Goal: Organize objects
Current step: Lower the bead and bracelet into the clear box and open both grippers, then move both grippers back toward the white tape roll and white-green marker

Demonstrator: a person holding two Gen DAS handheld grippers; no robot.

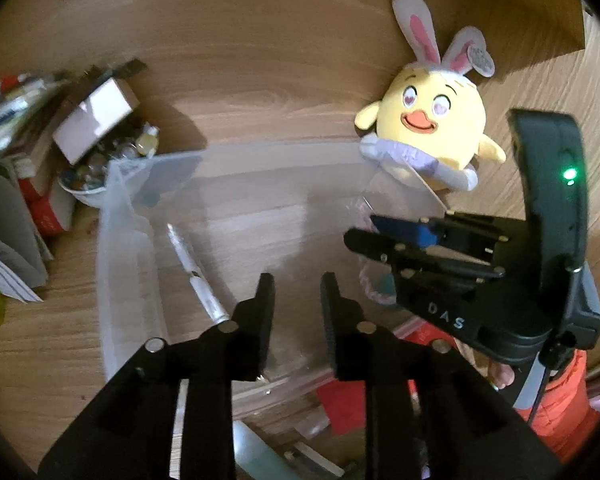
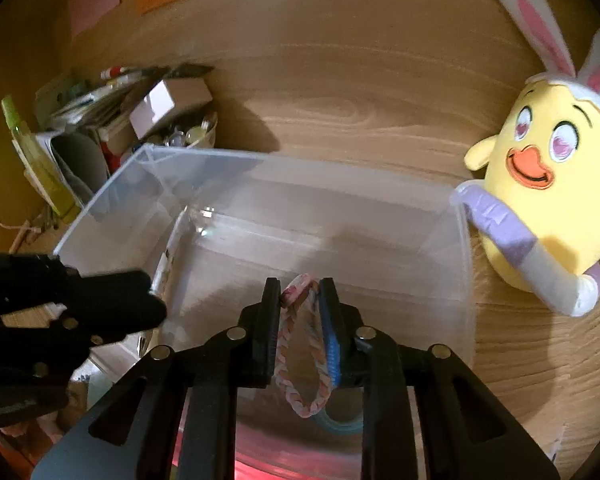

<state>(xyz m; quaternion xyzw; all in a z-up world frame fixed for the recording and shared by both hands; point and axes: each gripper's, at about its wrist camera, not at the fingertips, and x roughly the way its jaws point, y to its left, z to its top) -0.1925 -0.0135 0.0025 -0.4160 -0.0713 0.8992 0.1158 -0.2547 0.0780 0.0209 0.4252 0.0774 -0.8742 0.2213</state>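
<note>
Above the clear plastic storage bin (image 2: 462, 264), the right gripper (image 2: 300, 292) pinches a pink-and-white braided loop (image 2: 306, 360), which looks light, soft and floppy, best held across its strands. Left gripper (image 1: 298, 288) narrowly parted, empty.

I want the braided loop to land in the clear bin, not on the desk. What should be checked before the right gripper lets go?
1. Right gripper shut on the braided loop: ok.
2. Loop over the clear bin, inside its rim: ok in the right wrist view.
3. Height above the bin floor: cannot tell.
4. Left gripper open, holding nothing, clear of the drop spot: ok.
5. Pen already in the bin lies by the left wall, away from the loop: ok.
6. Plush chick leans at the bin's right corner, outside: ok.
</note>
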